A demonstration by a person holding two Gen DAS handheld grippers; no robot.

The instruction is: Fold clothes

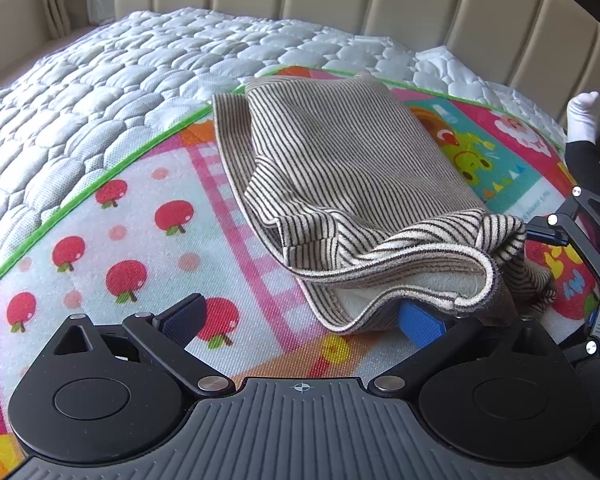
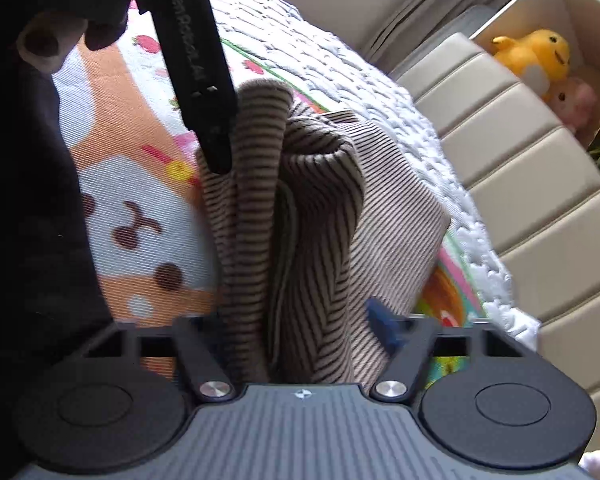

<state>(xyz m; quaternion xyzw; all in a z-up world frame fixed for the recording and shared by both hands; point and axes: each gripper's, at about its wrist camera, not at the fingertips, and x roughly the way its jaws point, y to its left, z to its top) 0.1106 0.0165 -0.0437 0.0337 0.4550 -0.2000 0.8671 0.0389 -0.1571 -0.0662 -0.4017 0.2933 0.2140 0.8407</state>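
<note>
Lying across a bright cartoon-printed play mat (image 1: 120, 216) on a white quilted bed (image 1: 100, 80), the brown-and-cream striped knit garment (image 1: 340, 168) is partly folded, its near hem bunched and lifted. In the left wrist view the left gripper (image 1: 300, 320) has its jaws spread wide: one blue-padded finger (image 1: 420, 326) is tucked under the raised ribbed hem, the other finger (image 1: 182, 318) sits bare over the mat, well apart from the cloth, so nothing is pinched. At that view's right edge the right gripper (image 1: 580, 240) meets the lifted corner. In the right wrist view the right gripper (image 2: 296, 320) has a thick gathered bundle of the striped cloth (image 2: 300, 220) running between its half-closed jaws; whether the pads press on it I cannot tell. The left gripper's black finger (image 2: 204, 80) reaches into the fabric from above. A beige padded headboard (image 2: 520, 200) stands behind the bed, with a yellow plush toy (image 2: 536, 56) beyond.
</note>
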